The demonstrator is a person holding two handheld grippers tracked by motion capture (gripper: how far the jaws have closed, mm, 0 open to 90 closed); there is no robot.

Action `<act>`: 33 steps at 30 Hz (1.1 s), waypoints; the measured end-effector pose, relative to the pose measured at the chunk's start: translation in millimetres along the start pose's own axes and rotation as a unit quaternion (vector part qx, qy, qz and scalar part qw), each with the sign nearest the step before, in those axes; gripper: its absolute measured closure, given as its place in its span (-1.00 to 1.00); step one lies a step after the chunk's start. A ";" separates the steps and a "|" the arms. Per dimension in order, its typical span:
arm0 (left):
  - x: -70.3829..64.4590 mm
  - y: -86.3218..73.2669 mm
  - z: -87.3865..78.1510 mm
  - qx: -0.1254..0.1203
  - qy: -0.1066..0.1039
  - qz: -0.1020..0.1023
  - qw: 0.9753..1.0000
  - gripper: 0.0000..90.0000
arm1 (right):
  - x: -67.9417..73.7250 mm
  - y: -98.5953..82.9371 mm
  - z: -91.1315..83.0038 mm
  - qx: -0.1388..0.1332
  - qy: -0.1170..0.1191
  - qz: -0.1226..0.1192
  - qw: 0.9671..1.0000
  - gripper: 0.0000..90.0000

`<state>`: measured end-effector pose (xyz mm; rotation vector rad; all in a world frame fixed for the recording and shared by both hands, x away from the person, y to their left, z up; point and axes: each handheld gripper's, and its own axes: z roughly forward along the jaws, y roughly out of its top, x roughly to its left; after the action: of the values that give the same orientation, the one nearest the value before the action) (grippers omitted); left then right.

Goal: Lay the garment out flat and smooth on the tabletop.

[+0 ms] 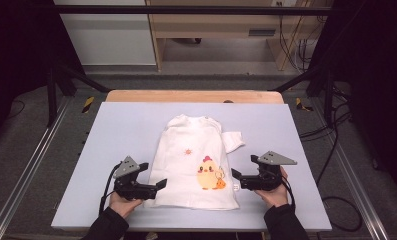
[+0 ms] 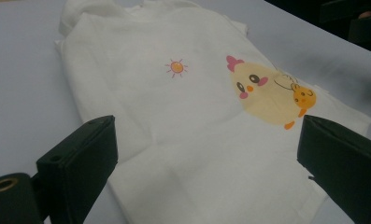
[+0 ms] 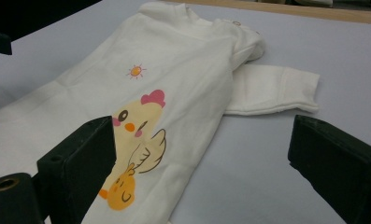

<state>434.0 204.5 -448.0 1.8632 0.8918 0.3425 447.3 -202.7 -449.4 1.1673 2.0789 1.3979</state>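
Beside the white shirt, both grippers' jaws gape wide, holding nothing.

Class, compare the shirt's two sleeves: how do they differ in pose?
The right sleeve lies spread out flat on the table, sticking out from the shirt. The left sleeve is tucked in at the shoulder, bunched, not sticking out. Both are the same cream cloth.

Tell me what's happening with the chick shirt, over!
Left tongs open at shirt's left hem. Right tongs open at its right edge. White shirt flat on table, one sleeve out. Nothing blocking.
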 end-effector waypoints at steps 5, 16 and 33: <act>1.7 7.3 12.7 -0.008 0.001 -0.001 1.000 -0.89 | -6.0 6.0 6.7 0.002 -0.010 0.002 1.000 -0.83; 3.6 3.0 33.9 0.016 -0.001 0.001 1.000 -0.65 | -21.7 23.7 19.8 -0.007 -0.025 0.007 1.000 -0.83; 3.9 -9.6 50.1 0.060 0.013 -0.011 0.998 0.51 | -45.2 41.7 58.9 0.014 -0.051 0.015 0.998 -0.81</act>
<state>462.0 176.1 -480.1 1.9604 0.9676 0.3057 532.2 -198.0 -444.0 1.2582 2.0239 1.2984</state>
